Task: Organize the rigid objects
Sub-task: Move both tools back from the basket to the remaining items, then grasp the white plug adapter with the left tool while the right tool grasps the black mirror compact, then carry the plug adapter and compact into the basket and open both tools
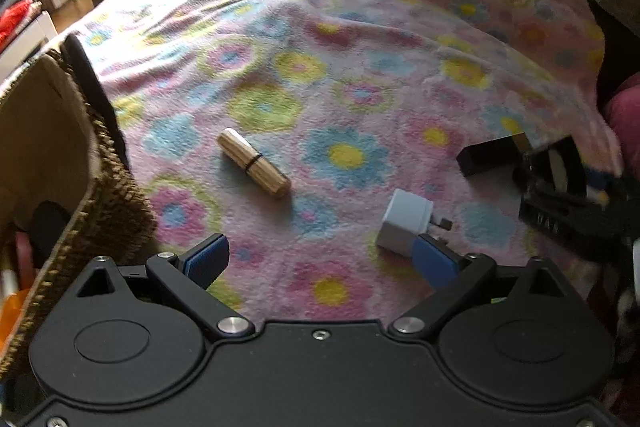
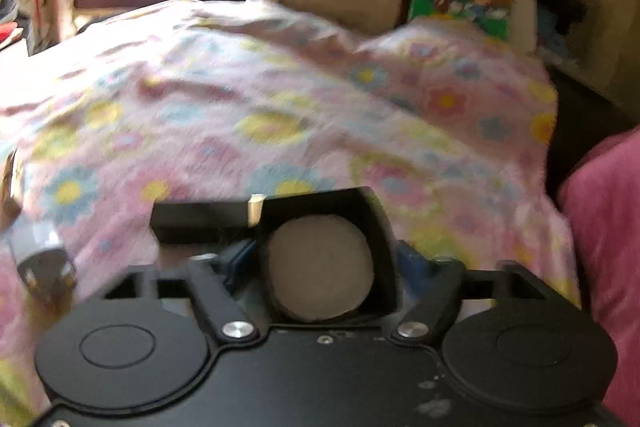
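Right gripper point(image 2: 320, 259) clamped on black compact point(image 2: 324, 263); left gripper point(image 1: 320, 259) apart, idle. Left to sort: wooden tube point(image 1: 254, 161), white charger point(image 1: 406, 219). Basket point(image 1: 116, 187) part-filled.

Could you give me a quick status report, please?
Left gripper open, empty. Right gripper shut on black compact. Wooden tube, white plug loose on blanket.
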Motion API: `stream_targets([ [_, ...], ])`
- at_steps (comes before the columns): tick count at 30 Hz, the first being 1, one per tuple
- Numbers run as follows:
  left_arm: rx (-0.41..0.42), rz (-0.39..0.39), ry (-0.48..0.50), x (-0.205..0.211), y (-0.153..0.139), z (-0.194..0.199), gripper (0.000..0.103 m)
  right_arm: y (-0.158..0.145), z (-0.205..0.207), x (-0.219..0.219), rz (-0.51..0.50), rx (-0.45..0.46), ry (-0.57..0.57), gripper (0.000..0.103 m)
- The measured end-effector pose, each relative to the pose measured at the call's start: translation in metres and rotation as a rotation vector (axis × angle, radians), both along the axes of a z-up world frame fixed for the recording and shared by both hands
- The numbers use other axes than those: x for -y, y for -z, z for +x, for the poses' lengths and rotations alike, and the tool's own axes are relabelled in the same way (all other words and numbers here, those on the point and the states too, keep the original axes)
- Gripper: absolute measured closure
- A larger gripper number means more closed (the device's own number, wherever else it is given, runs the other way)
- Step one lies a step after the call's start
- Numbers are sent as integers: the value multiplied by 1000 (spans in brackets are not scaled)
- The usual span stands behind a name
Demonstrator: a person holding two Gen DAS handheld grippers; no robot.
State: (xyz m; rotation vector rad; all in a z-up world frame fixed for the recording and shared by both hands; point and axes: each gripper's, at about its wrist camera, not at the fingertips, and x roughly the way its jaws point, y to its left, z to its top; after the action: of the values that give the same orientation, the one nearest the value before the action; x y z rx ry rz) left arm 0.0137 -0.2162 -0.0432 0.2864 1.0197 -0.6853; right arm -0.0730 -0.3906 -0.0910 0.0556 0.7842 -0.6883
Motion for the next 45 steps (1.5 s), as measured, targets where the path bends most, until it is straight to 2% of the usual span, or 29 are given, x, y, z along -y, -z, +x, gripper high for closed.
stream_targets([
  [6, 29, -25, 60, 23, 7, -10, 8, -2, -34, -19, 34, 31, 33, 32],
  [11, 109, 23, 122, 48, 22, -20, 9, -1, -52, -22, 68, 57, 65, 32],
  [13, 105, 37, 135, 54, 31, -19, 20, -2, -52, -23, 85, 63, 64, 32],
  [14, 74, 30, 150, 55, 36, -17, 45, -3, -51, -22, 90, 68, 62, 32],
  [15, 23, 21, 164, 56, 40, -14, 55, -3, -51, -23, 94, 73, 61, 32],
  [16, 13, -3, 155, 53, 40, -12, 57, -3, -51, -23, 97, 76, 59, 32],
  [22, -67, -66, 81, 34, 28, 3, 58, -3, -50, -29, 104, 74, 46, 32],
  [27, -63, -135, 24, 20, 3, 2, 58, -12, -49, -28, 169, 114, 49, 32],
  [31, -28, -172, -13, 4, -22, 1, 58, -21, -48, -30, 229, 139, 49, 32],
  [37, -29, -179, -90, -23, -43, 7, 58, -24, -40, -40, 313, 99, 49, 32],
  [45, -34, -170, -188, -50, -48, 24, 58, -15, -28, -69, 326, 24, 11, 32],
])
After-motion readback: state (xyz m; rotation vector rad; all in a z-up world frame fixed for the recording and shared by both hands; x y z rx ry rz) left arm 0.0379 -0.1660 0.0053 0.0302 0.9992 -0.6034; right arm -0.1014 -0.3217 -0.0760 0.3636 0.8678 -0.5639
